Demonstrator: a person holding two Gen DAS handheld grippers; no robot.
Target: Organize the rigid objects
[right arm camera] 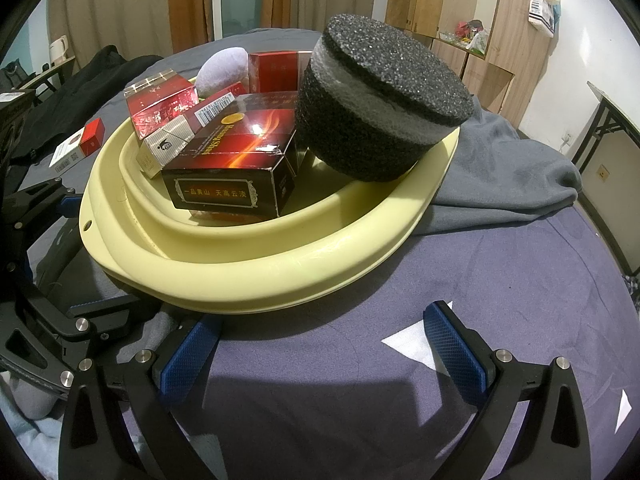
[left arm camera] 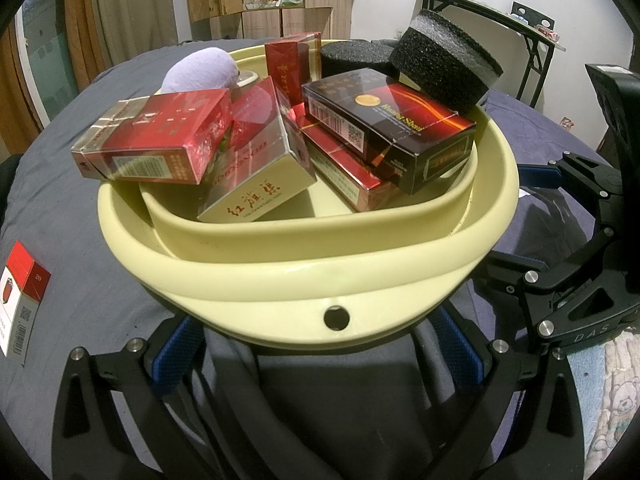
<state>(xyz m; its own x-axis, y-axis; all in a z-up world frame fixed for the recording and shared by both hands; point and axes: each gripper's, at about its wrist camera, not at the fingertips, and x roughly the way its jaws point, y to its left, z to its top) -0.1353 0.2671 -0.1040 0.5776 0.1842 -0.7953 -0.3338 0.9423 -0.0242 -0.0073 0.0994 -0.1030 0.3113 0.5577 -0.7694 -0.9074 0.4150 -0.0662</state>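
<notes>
A pale yellow basin sits on the dark blue cloth. It holds several red and dark cigarette boxes, a lavender plush and black foam discs. My left gripper is open, its blue pads under the basin's near rim. My right gripper is open and empty just in front of the basin; it shows at the right of the left wrist view. One red and white box lies on the cloth left of the basin.
A grey blanket is bunched behind and right of the basin. Wooden cabinets and a folding table stand along the walls. White paper scraps lie on the cloth near my right fingers.
</notes>
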